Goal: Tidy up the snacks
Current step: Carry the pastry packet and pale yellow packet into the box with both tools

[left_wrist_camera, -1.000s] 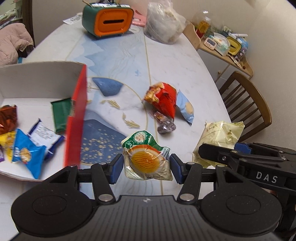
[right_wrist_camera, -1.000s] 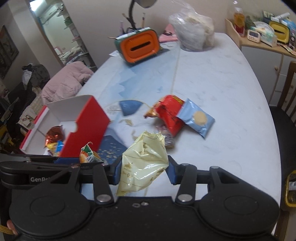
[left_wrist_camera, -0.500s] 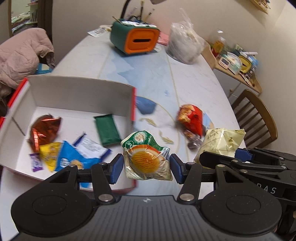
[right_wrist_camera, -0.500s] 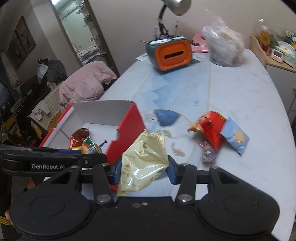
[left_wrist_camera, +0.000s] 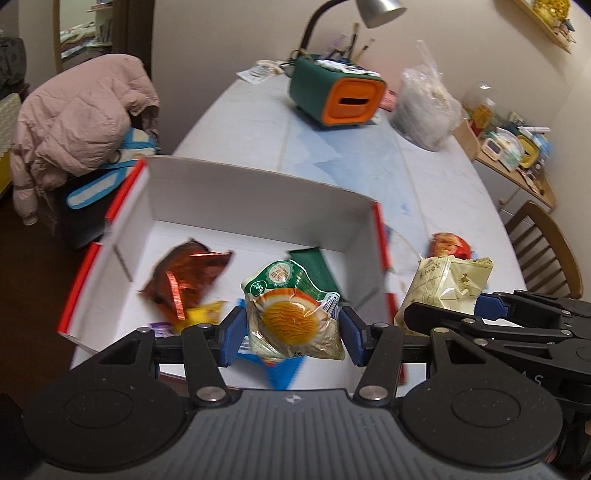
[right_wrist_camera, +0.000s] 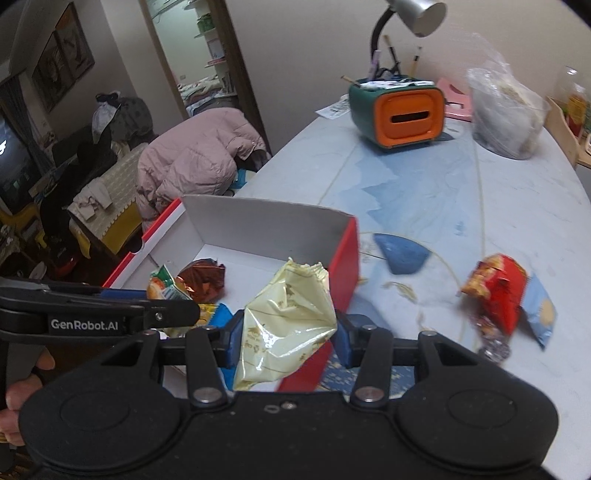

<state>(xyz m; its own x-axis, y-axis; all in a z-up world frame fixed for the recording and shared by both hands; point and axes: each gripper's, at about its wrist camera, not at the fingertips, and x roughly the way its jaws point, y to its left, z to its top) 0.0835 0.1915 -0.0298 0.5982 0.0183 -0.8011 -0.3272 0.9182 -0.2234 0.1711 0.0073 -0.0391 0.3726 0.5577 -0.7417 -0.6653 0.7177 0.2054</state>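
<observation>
My left gripper (left_wrist_camera: 291, 334) is shut on a clear green-topped packet with an orange cake (left_wrist_camera: 293, 319), held above the near side of the red-and-white box (left_wrist_camera: 258, 192). My right gripper (right_wrist_camera: 286, 338) is shut on a pale yellow snack bag (right_wrist_camera: 288, 321), hanging over the box's red right wall (right_wrist_camera: 345, 266). Inside the box lie a brown foil packet (left_wrist_camera: 184, 277), a dark green bar (left_wrist_camera: 314, 269), and yellow and blue packets partly hidden behind my fingers. On the table to the right lie a red snack bag (right_wrist_camera: 498, 291) and a light blue packet (right_wrist_camera: 541, 314).
A green-and-orange tissue box (right_wrist_camera: 399, 110), a desk lamp (right_wrist_camera: 413, 14) and a clear plastic bag (right_wrist_camera: 506, 114) stand at the table's far end. A chair with a pink jacket (left_wrist_camera: 77, 114) is left of the table, a wooden chair (left_wrist_camera: 546, 251) right. A hand (right_wrist_camera: 22, 391) holds the left gripper.
Both grippers have moved left with their packets, from over the open table to over the box. The box now fills the middle of the left wrist view.
</observation>
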